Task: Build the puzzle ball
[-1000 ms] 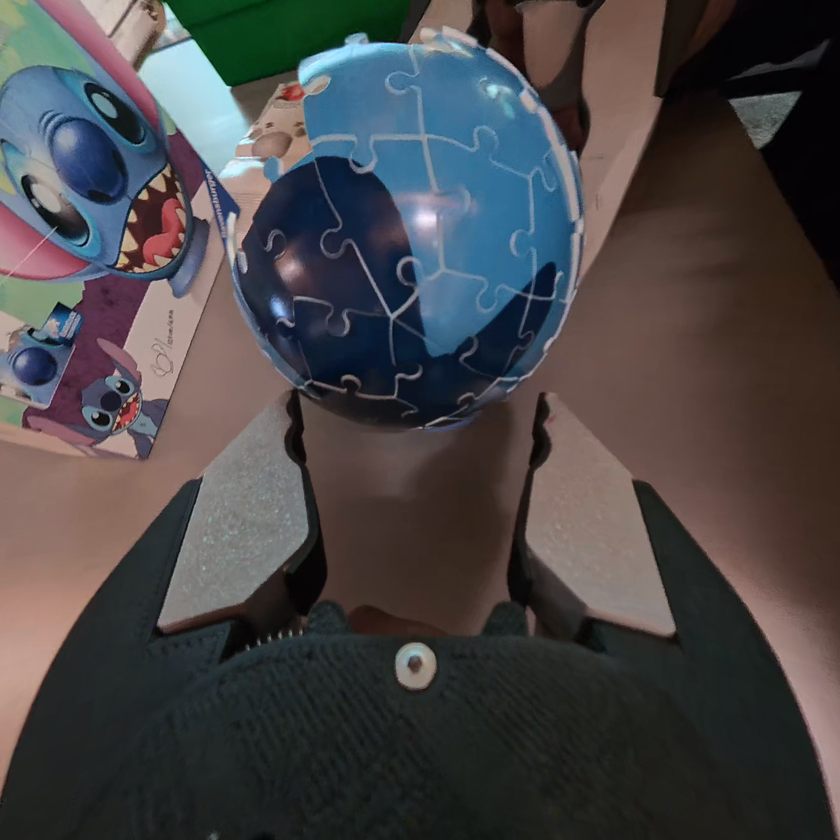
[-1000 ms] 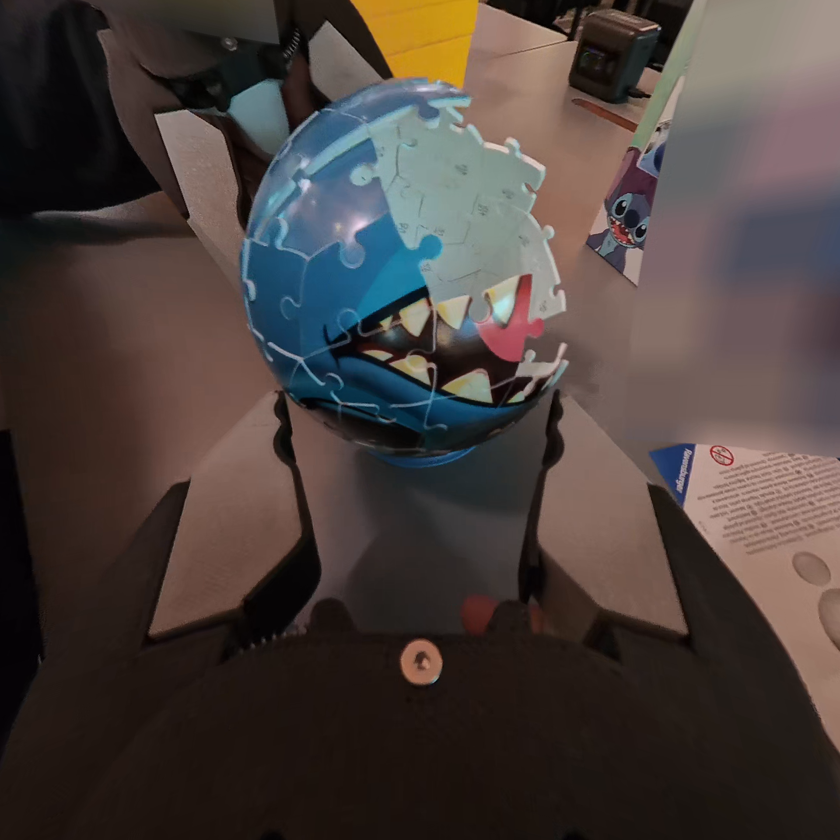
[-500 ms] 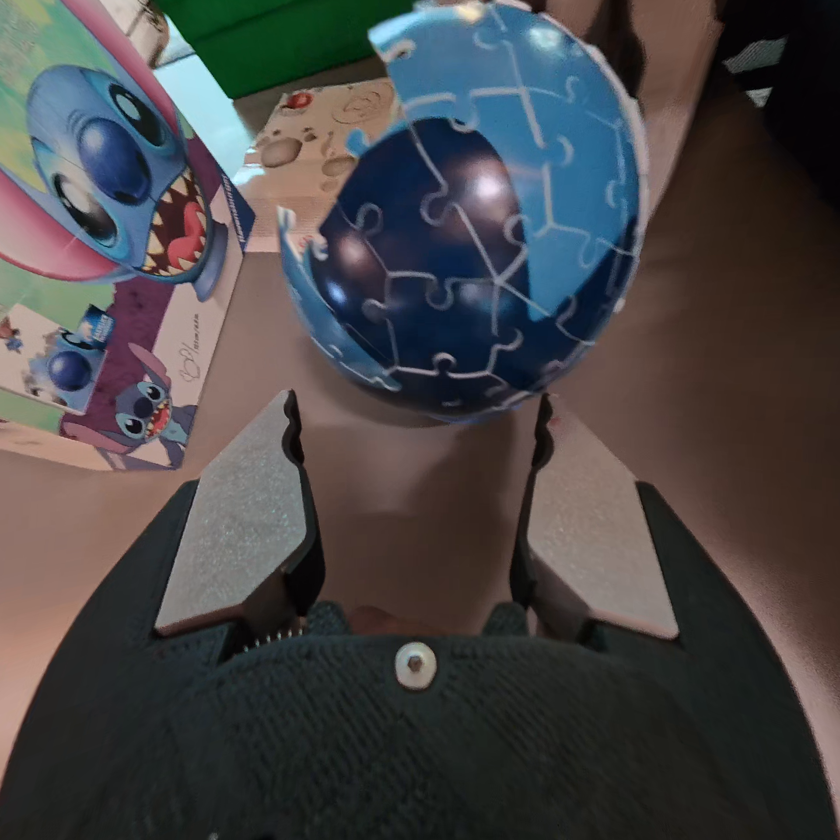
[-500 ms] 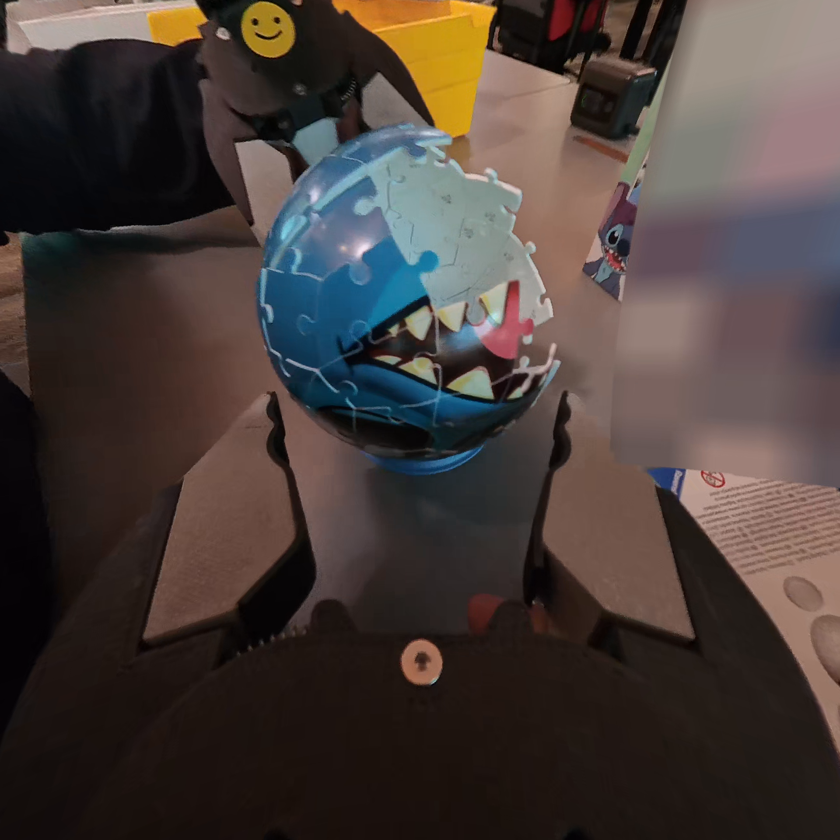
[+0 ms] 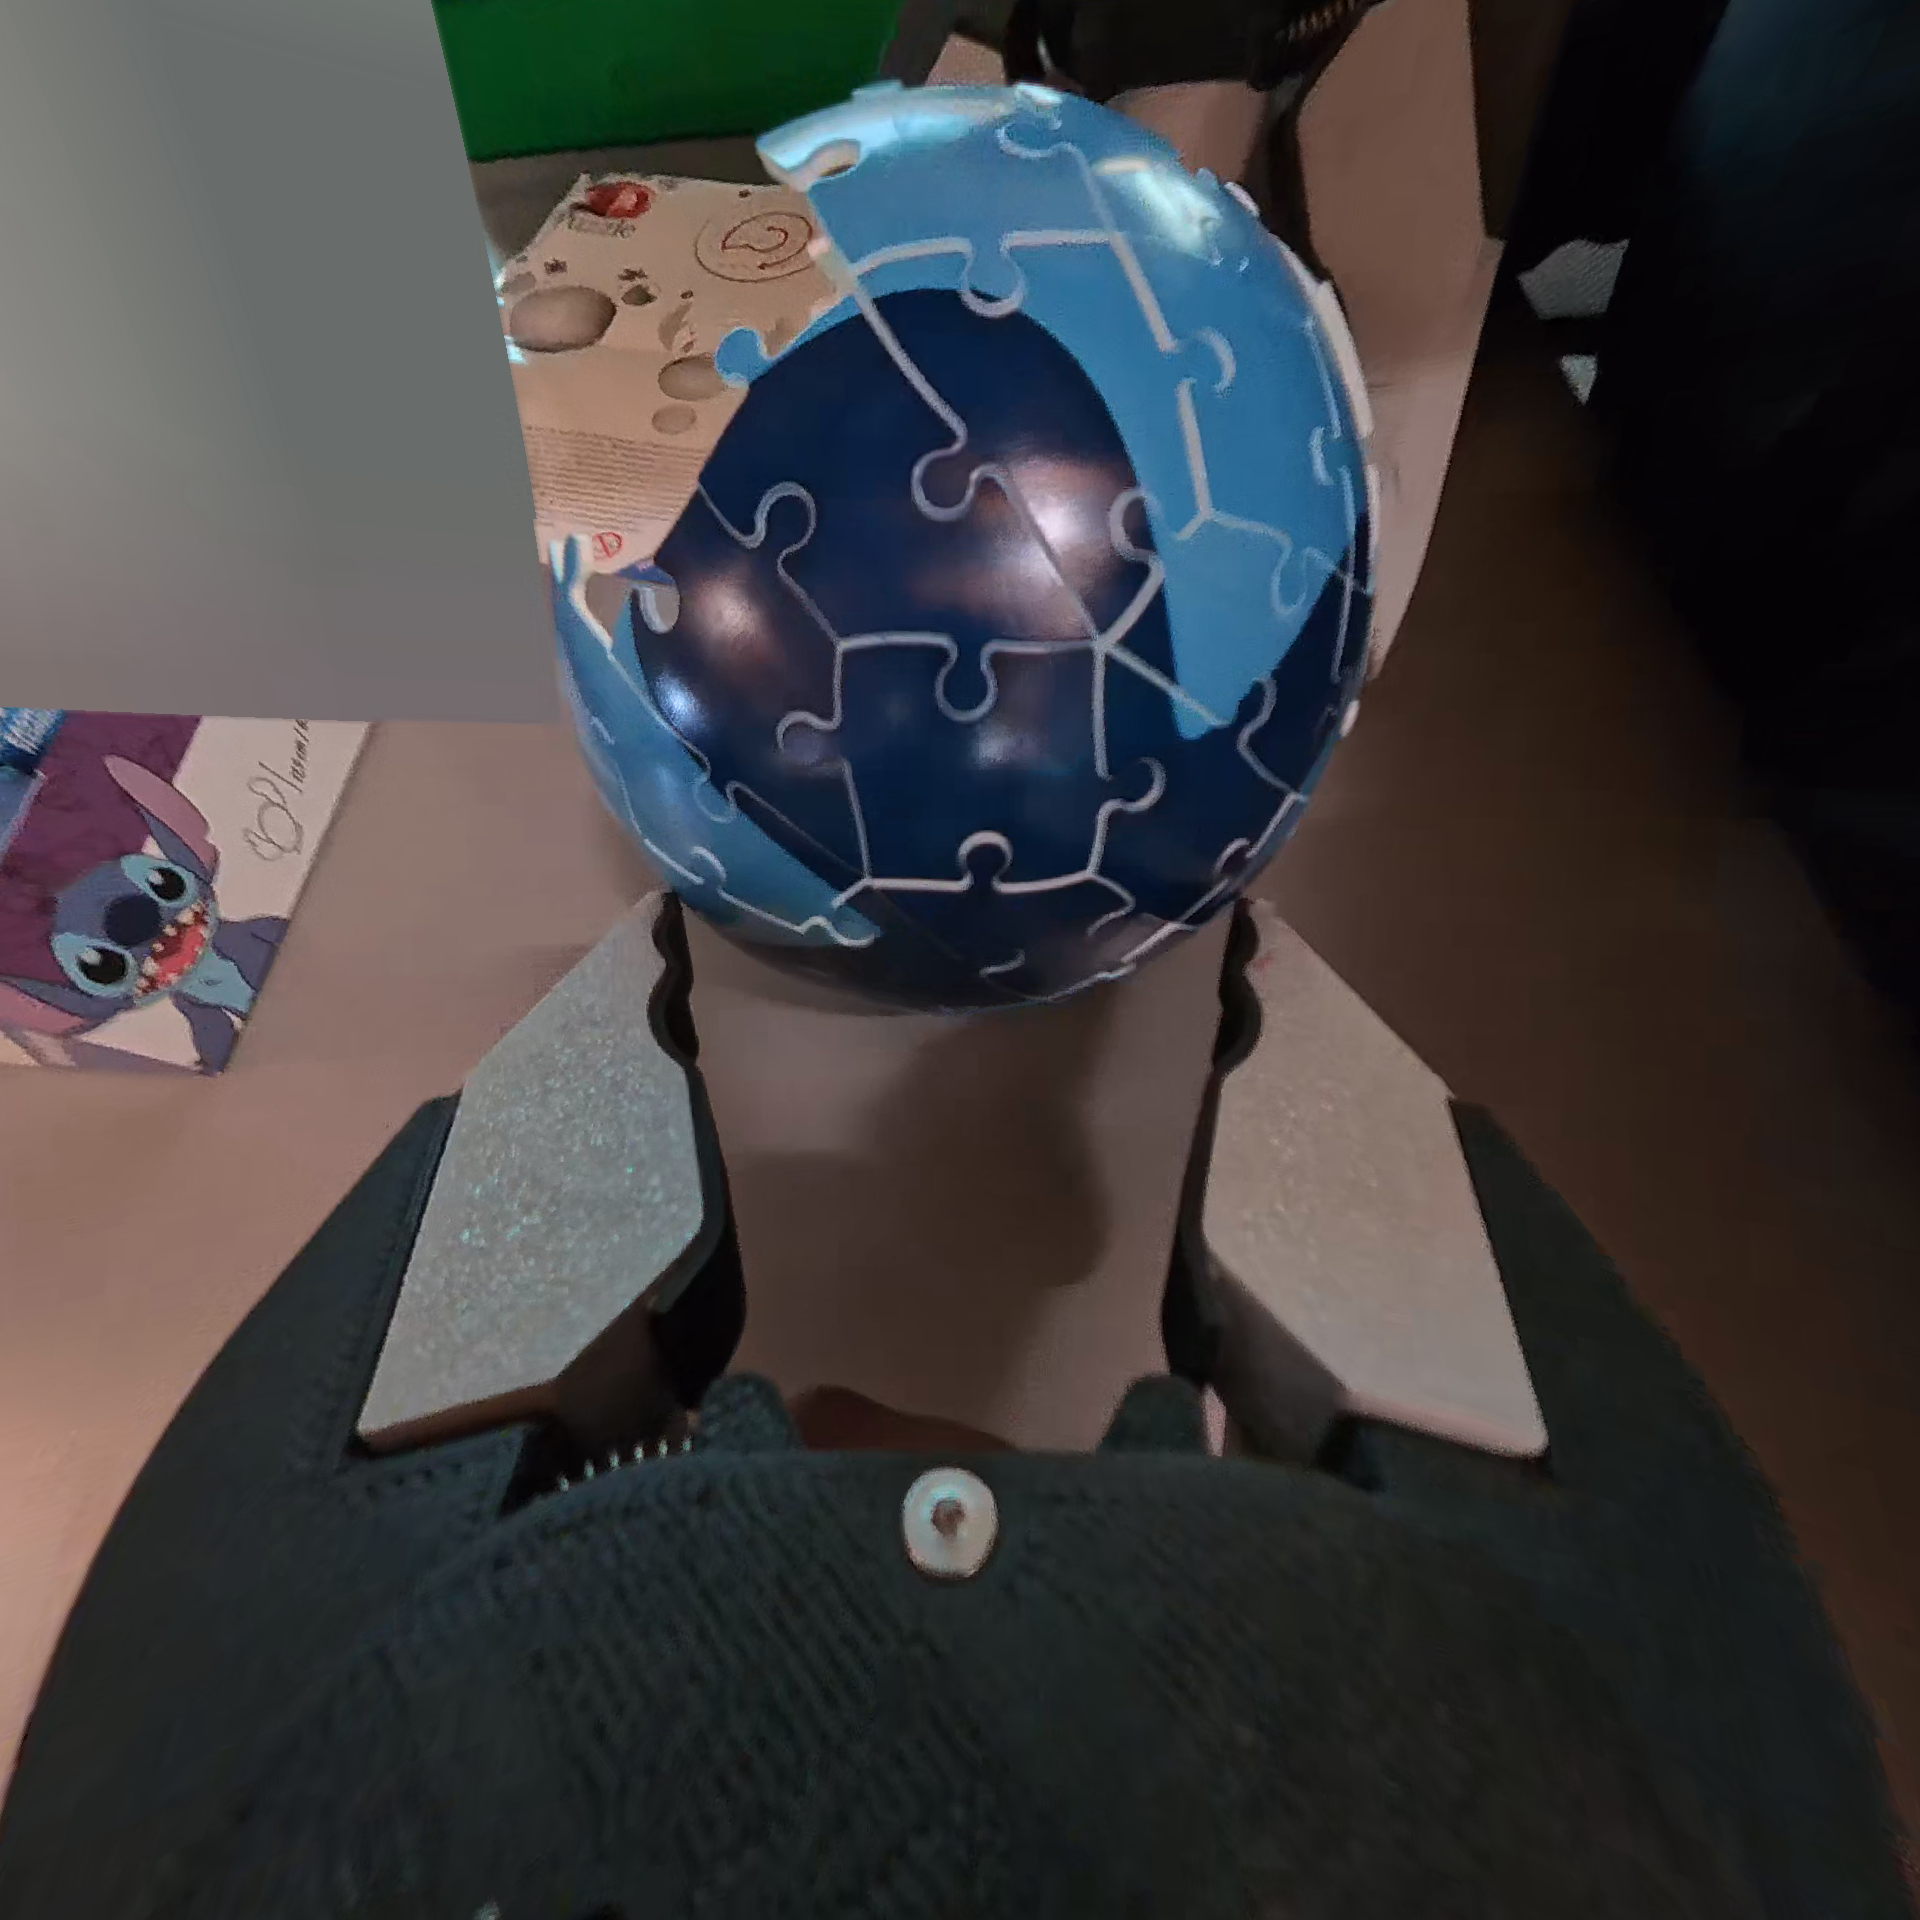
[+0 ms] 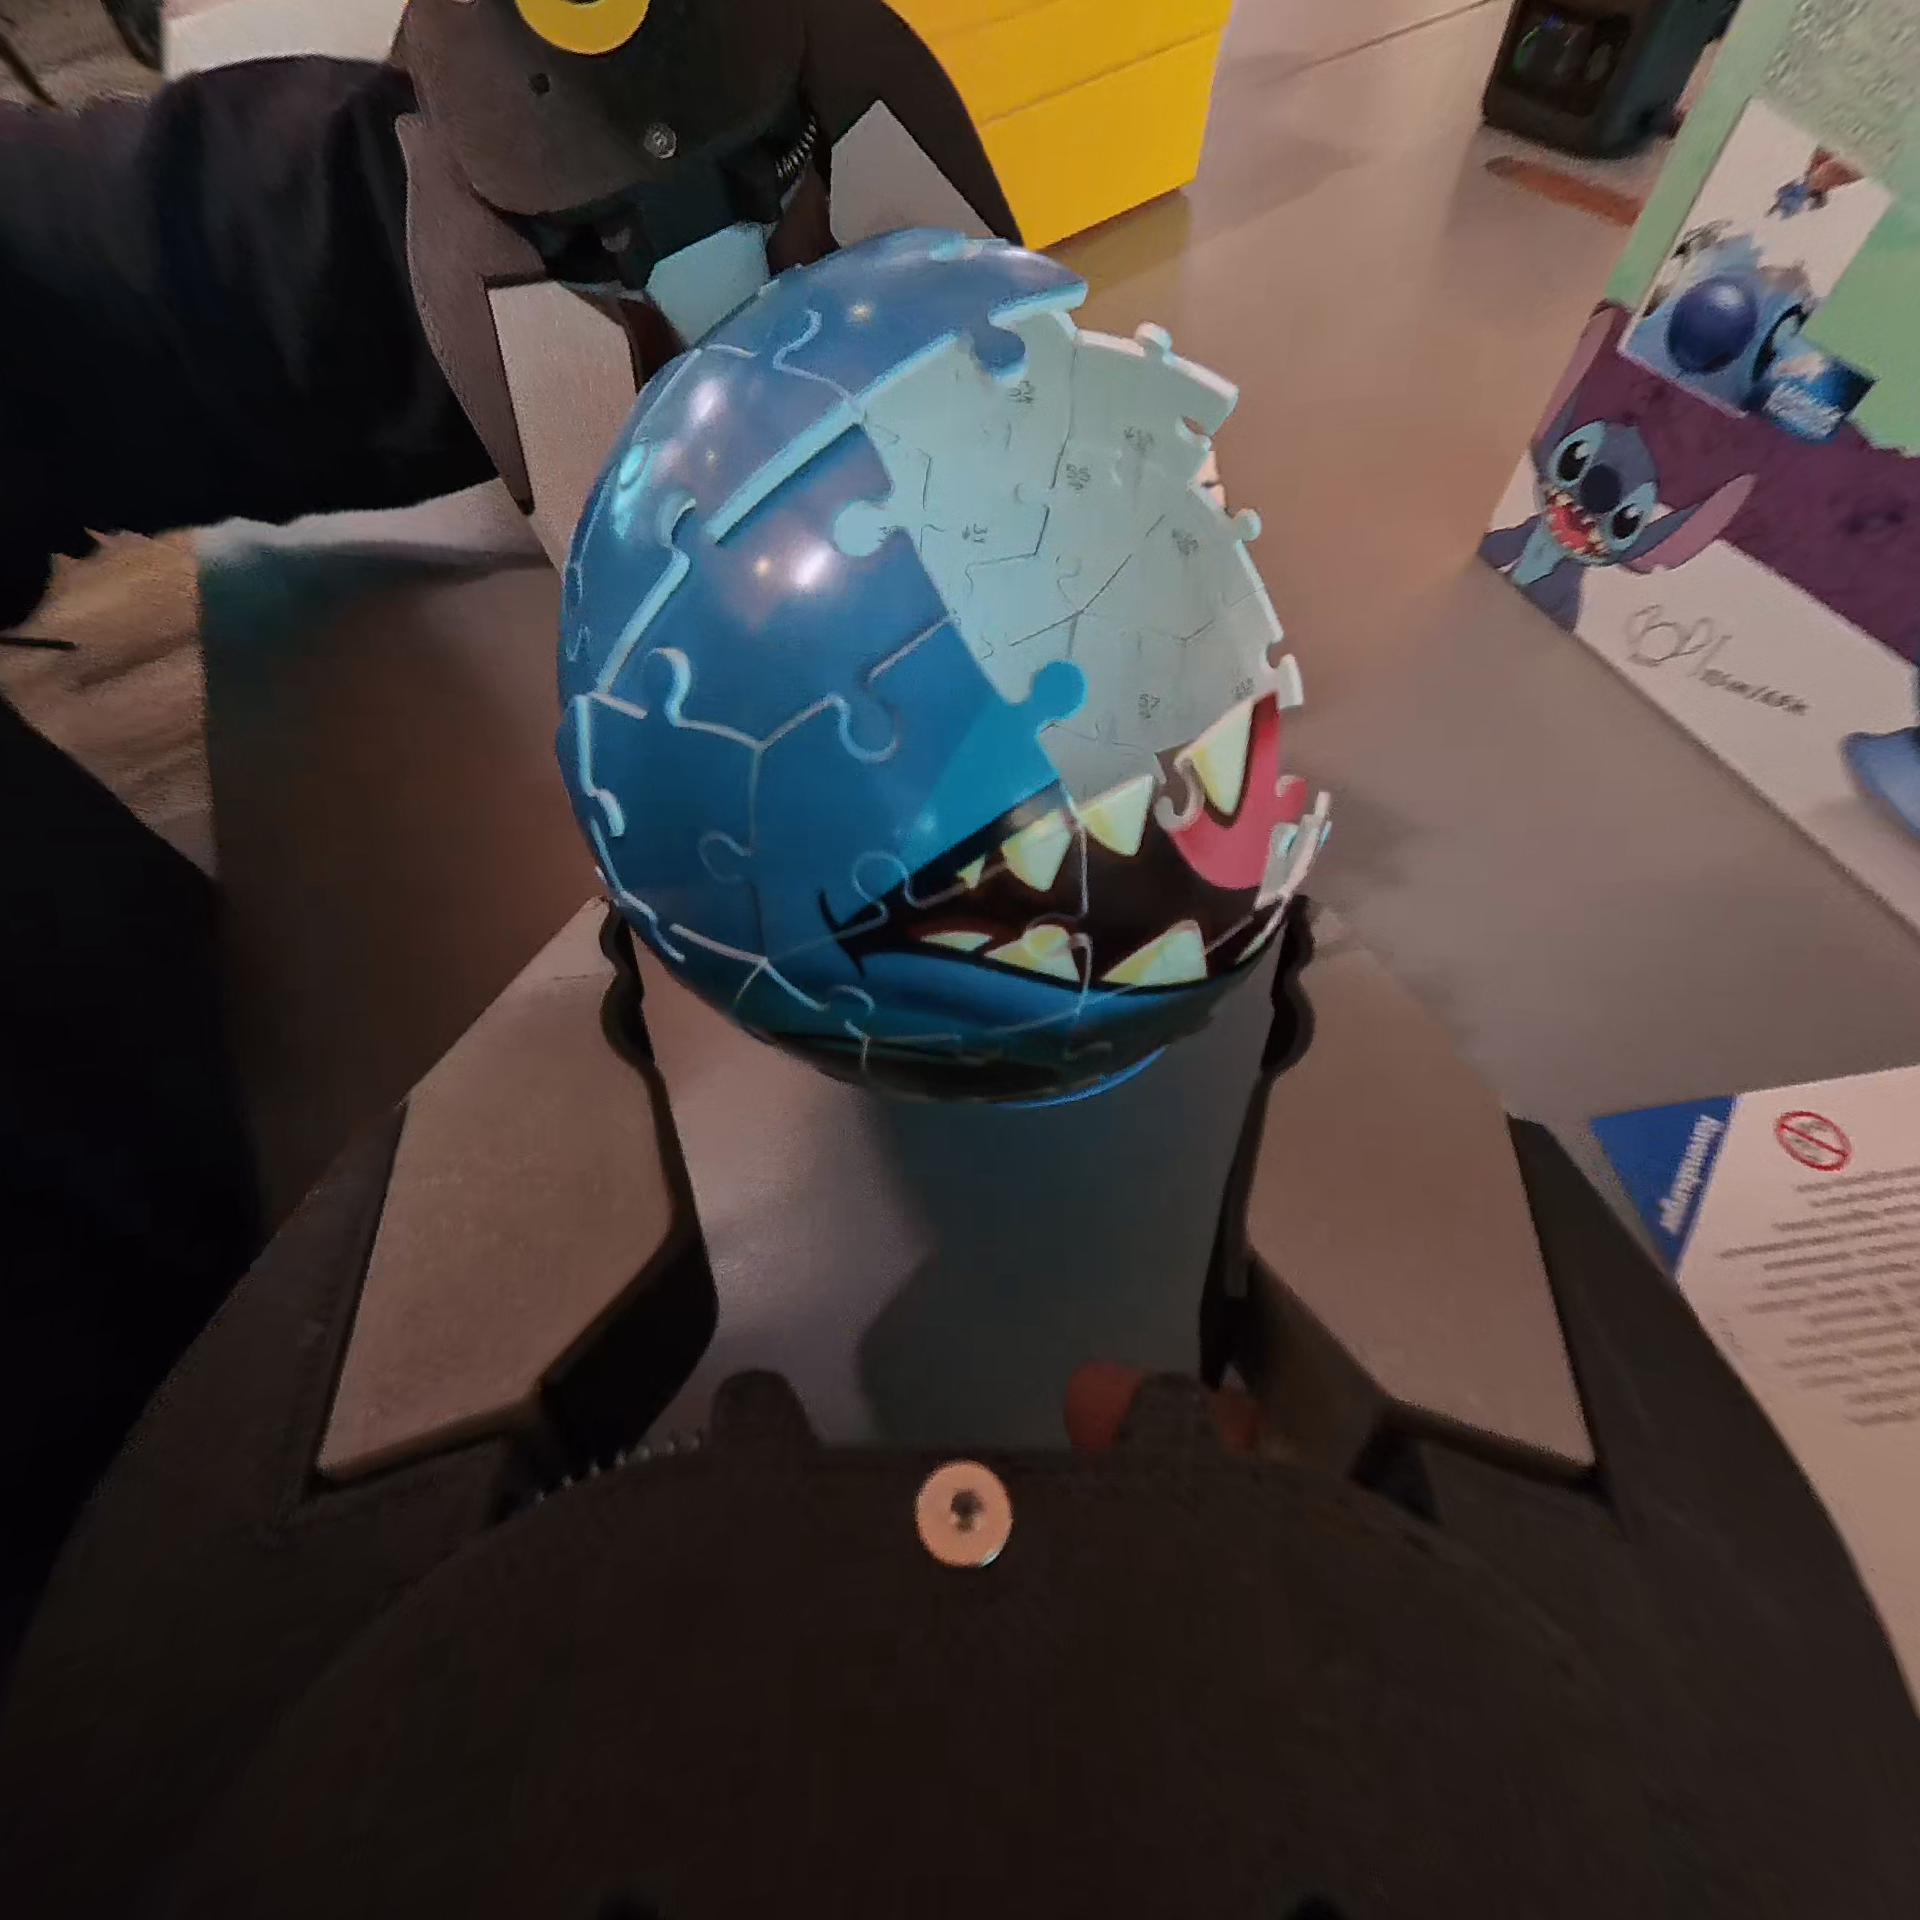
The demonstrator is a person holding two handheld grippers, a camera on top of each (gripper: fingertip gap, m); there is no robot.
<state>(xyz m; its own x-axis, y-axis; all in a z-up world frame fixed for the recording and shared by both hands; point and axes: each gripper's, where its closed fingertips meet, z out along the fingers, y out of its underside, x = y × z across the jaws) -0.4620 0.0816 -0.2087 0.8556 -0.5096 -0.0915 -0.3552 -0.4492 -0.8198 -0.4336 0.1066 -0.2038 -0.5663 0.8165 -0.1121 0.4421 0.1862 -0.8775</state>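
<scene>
A glossy, part-built blue puzzle ball point(image 6: 914, 717) stands on the tabletop point(image 6: 1507, 935) between two wide-open, empty tools, left tool point(image 5: 951, 935) and right tool point(image 6: 951, 956); it looks light, hollow and fragile, best cradled low on finished pieces, away from the jagged opening.

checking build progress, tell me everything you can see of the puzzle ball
The glossy blue plastic puzzle ball is a partly built sphere of interlocking curved pieces. The right wrist view shows light blue pieces, a toothy mouth with a red tongue, and a large gap exposing pale numbered piece backs. The left wrist view shows its dark navy patch. It sits on a small blue base on the grey table, between the two open grippers; whether any fingers touch it is unclear.
</scene>
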